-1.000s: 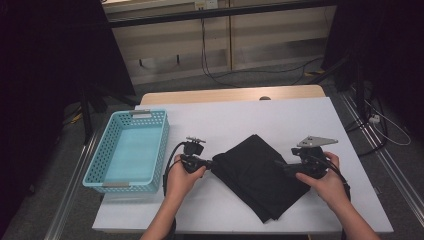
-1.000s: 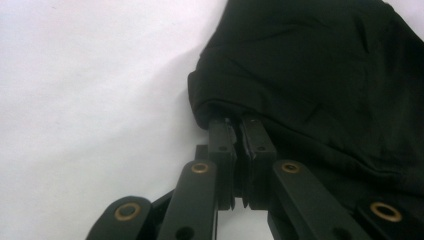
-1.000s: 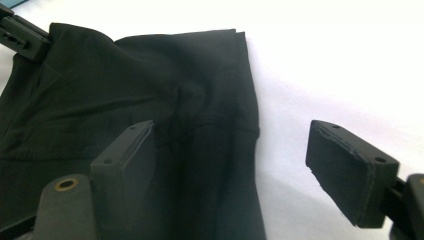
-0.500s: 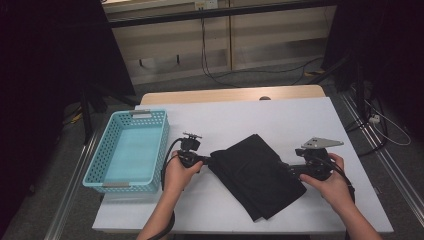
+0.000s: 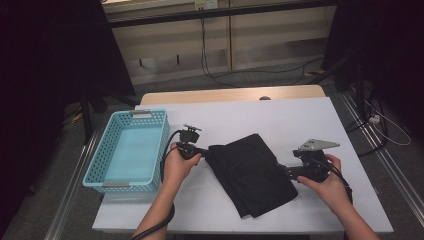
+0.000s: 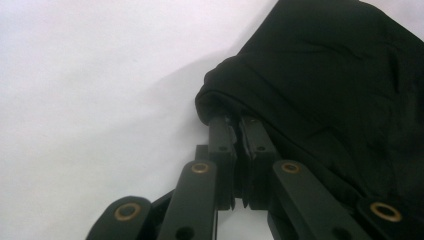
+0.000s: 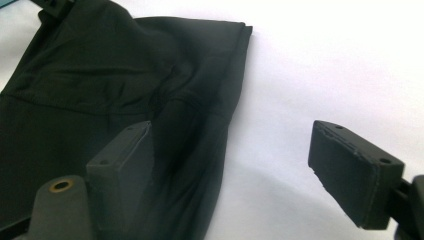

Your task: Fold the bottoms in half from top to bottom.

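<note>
A folded black cloth point(image 5: 252, 175) lies on the white surface point(image 5: 300, 117), just below its centre. At the cloth's nine o'clock corner the left hand-held gripper point(image 5: 205, 150) has its jaws pinched tight on the fabric's folded edge. At the cloth's three o'clock edge the right hand-held gripper point(image 5: 286, 172) stands wide, one jaw over the cloth, the other over bare surface. A blue basket point(image 5: 131, 148) sits at nine o'clock, apart from the cloth.

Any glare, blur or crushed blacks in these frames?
High view: surroundings dark, white table evenly lit, black cloth shows few folds. Left gripper view: tabletop nearly blown out, near linkage soft. Right gripper view: cloth folds readable, soft shadow under the cloth edge.
</note>
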